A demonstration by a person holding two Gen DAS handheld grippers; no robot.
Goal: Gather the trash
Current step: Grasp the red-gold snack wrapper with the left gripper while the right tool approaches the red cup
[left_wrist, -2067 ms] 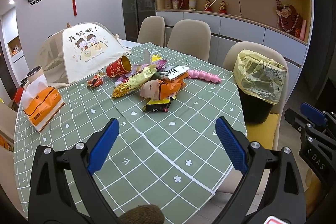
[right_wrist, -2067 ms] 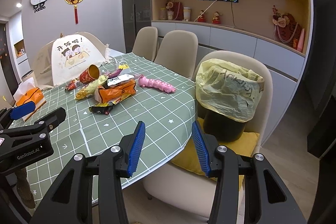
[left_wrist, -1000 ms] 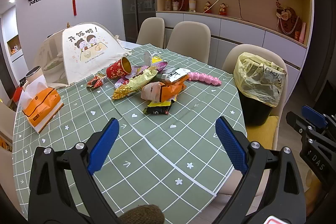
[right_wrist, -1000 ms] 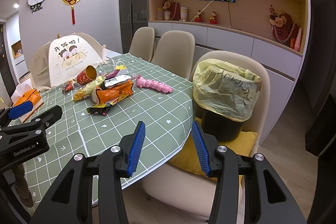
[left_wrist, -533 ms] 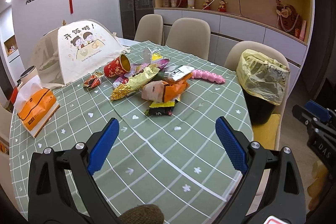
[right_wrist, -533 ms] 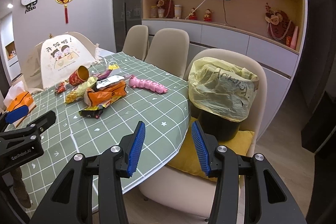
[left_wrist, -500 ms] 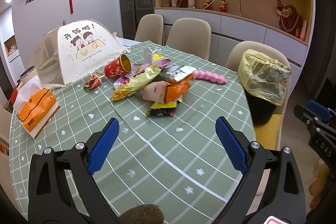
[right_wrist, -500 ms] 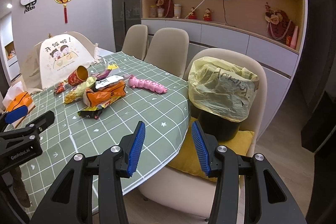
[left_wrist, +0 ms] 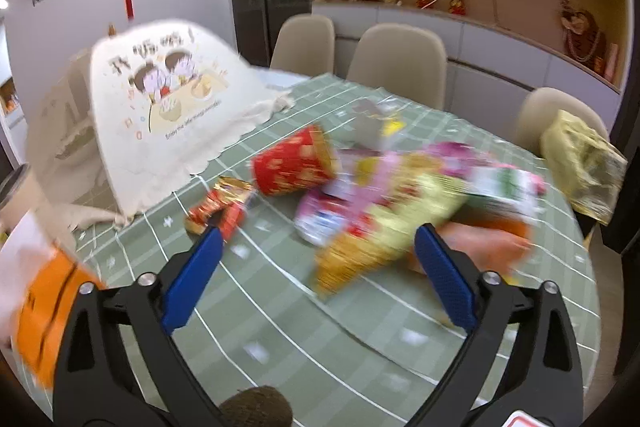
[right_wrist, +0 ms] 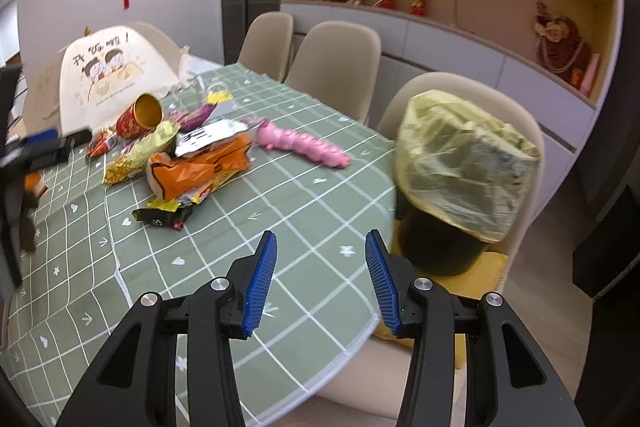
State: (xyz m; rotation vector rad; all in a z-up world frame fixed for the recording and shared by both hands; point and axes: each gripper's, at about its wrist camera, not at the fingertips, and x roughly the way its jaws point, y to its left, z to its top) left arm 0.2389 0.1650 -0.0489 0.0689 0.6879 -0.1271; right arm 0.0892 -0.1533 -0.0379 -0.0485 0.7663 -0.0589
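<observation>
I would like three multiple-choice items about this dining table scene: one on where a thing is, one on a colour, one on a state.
1. Where does the bin with the yellow bag stand?
A. on a chair seat beside the table
B. on the tablecloth
C. on the wall shelf

2. What colour is the segmented toy lying near the wrappers?
A. blue
B. pink
C. white

3. How does the red paper cup lie?
A. upright
B. on its side
C. upside down

Answers:
1 A: the bin with the yellow bag sits on a yellow cushion on a chair.
2 B: the segmented toy is pink.
3 B: the red paper cup shows its gold inside sideways.
</observation>
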